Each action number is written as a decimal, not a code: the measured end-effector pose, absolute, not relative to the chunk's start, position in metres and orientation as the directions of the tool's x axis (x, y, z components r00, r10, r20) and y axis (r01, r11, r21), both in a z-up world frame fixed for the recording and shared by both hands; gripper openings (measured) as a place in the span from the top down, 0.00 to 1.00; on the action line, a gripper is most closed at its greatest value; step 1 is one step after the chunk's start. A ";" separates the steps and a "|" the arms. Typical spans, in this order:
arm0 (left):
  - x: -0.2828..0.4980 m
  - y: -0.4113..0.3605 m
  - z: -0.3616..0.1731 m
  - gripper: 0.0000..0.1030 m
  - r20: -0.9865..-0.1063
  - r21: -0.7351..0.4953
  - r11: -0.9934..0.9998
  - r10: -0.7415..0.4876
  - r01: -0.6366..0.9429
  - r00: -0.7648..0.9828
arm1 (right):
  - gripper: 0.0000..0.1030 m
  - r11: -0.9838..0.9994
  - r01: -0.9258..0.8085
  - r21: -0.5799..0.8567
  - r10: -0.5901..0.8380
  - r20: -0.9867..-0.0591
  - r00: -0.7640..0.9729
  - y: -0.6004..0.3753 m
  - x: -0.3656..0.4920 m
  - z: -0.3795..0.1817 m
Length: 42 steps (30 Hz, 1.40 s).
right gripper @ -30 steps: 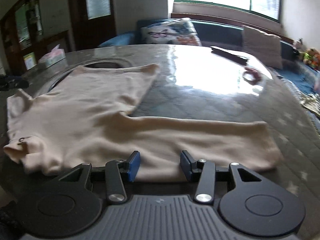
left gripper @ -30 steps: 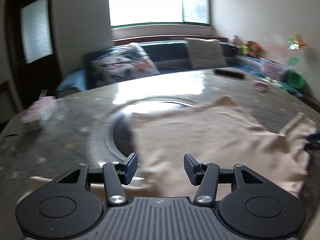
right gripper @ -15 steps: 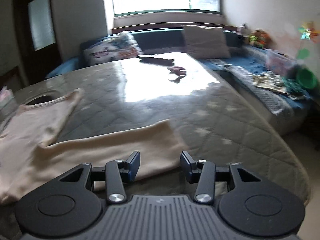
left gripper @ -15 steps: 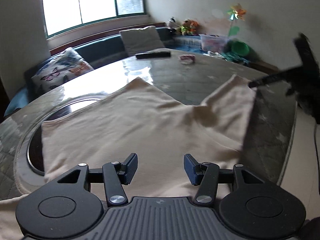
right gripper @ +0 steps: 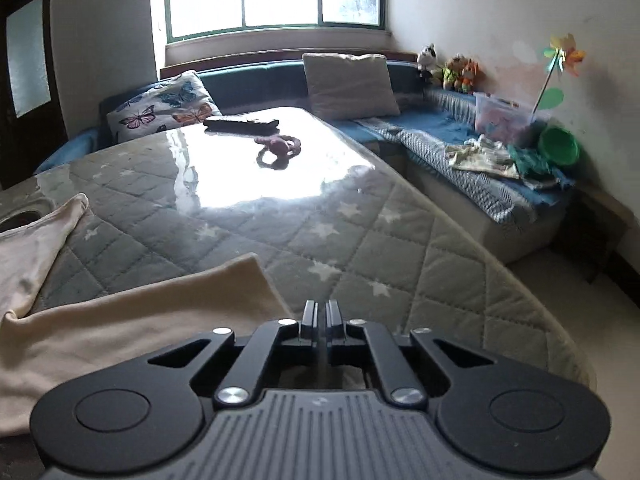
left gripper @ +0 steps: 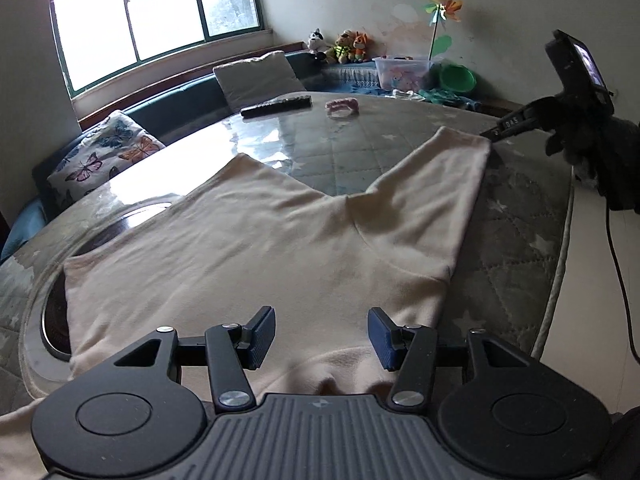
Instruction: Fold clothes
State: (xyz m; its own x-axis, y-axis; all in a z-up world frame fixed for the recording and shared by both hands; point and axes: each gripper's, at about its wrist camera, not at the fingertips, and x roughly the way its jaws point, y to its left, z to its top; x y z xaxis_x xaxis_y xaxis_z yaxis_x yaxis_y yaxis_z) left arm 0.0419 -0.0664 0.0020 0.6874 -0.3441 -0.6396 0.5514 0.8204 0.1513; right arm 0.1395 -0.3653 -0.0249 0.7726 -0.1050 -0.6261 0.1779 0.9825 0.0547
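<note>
Two grippers in play, and nearest to us the left gripper (left gripper: 321, 334) has its jaws standing roughly half open over the near edge of the cream sweater (left gripper: 256, 248), nothing pinched between them as far as we can see. On the other side, the right gripper (right gripper: 321, 318) has just been snapping its jaws together and they're now fully closed right at the end of the sleeve (right gripper: 140, 316); in the left wrist view its tip sits at the sleeve's corner, but we honestly can't tell whether any fabric is caught between the pads. The sweater lies spread flat on the quilted, glass-topped table (right gripper: 380, 248), body on our left, one sleeve stretched out toward the right edge. We'd guess it handles like any knit: light, floppy, zero stiffness, so it'll sag and drag wherever it isn't supported, and it could slide on that shiny top. Best places to grab look like the cuff corner and the shoulder or hem edge, pinching a single clean edge rather than a bunch. Further back there's a remote (right gripper: 241, 124) and a pink thing (right gripper: 280, 146), well clear, then cushions under the window.
</note>
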 end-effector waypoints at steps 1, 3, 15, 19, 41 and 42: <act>0.042 -0.066 0.004 0.47 -0.635 0.154 0.821 -0.343 0.549 0.692 | 0.94 0.981 0.177 0.072 -0.094 -0.625 0.775 -0.367 0.138 -0.024; 0.044 -0.066 0.008 0.47 -0.627 0.158 0.825 -0.341 0.543 0.700 | 0.92 0.980 0.171 0.098 -0.075 -0.618 0.782 -0.368 0.134 -0.021; 0.053 -0.072 0.013 0.43 -0.618 0.134 0.841 -0.342 0.524 0.708 | 0.73 0.981 0.164 0.099 -0.074 -0.592 0.803 -0.354 0.115 -0.011; 0.055 -0.075 0.012 0.42 -0.619 0.136 0.838 -0.344 0.528 0.706 | 0.64 0.986 0.136 0.097 -0.056 -0.573 0.817 -0.355 0.108 -0.005; 0.060 -0.087 0.004 0.39 -0.624 0.143 0.838 -0.337 0.527 0.705 | 0.96 0.986 0.132 0.100 -0.056 -0.550 0.833 -0.351 0.109 -0.003; 0.060 -0.087 0.005 0.39 -0.620 0.138 0.837 -0.343 0.529 0.706 | 0.96 0.987 0.127 0.097 -0.055 -0.540 0.840 -0.350 0.108 0.003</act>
